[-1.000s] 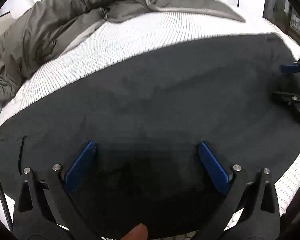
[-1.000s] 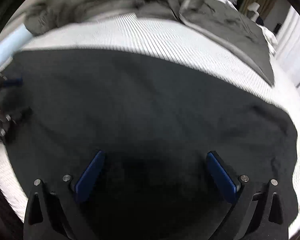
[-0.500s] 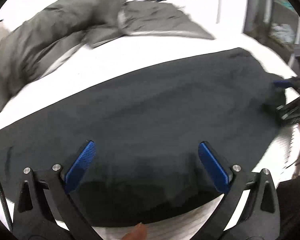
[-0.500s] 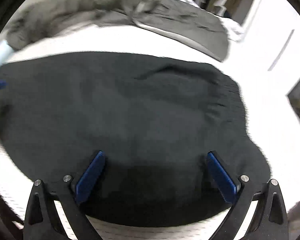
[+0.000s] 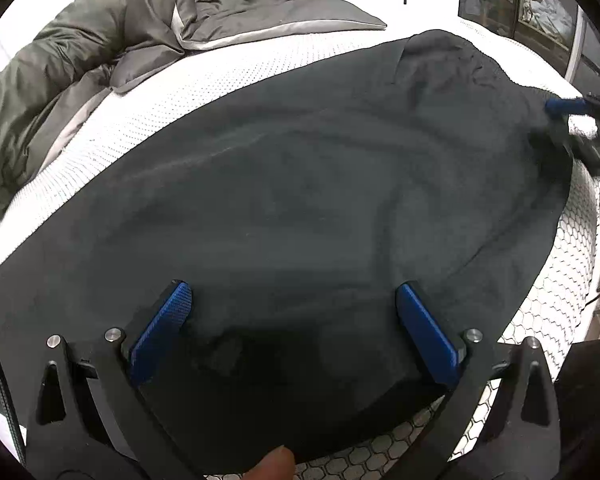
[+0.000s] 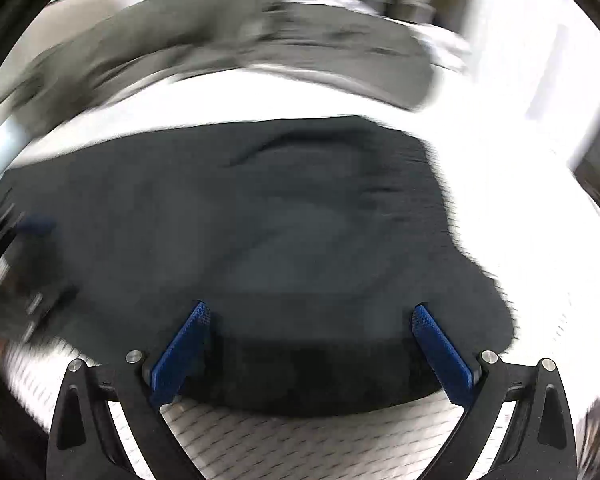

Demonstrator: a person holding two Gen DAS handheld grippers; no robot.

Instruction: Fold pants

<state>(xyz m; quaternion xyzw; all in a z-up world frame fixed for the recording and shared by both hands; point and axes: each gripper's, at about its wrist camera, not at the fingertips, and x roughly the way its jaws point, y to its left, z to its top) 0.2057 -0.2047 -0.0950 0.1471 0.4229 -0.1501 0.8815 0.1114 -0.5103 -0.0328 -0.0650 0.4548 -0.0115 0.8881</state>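
I am over a bed [image 5: 204, 92] with a white, honeycomb-patterned mattress cover, and I place everything against it. At the bed's far side a grey-green duvet [image 5: 72, 68] lies bunched, with a flatter grey fold running on toward the head. Past the bed on the right, in my left view, stands a dark glass-fronted cabinet [image 5: 536, 4]; the right view shows pale walls there, too blurred to read.

The black pants [image 5: 300, 200] lie spread flat across the near half of the bed, reaching almost to its near edge, with a strip of white cover showing below them. Shallow creases run through the cloth, and the end toward the right is rumpled.

My left gripper [image 5: 294, 332] hangs above the near part of the pants, jaws spread wide, blue pads clear of each other with nothing between them. My right gripper [image 6: 312, 344] sits over the near hem the same way, jaws wide apart and empty; whether the pads brush the cloth I cannot tell.
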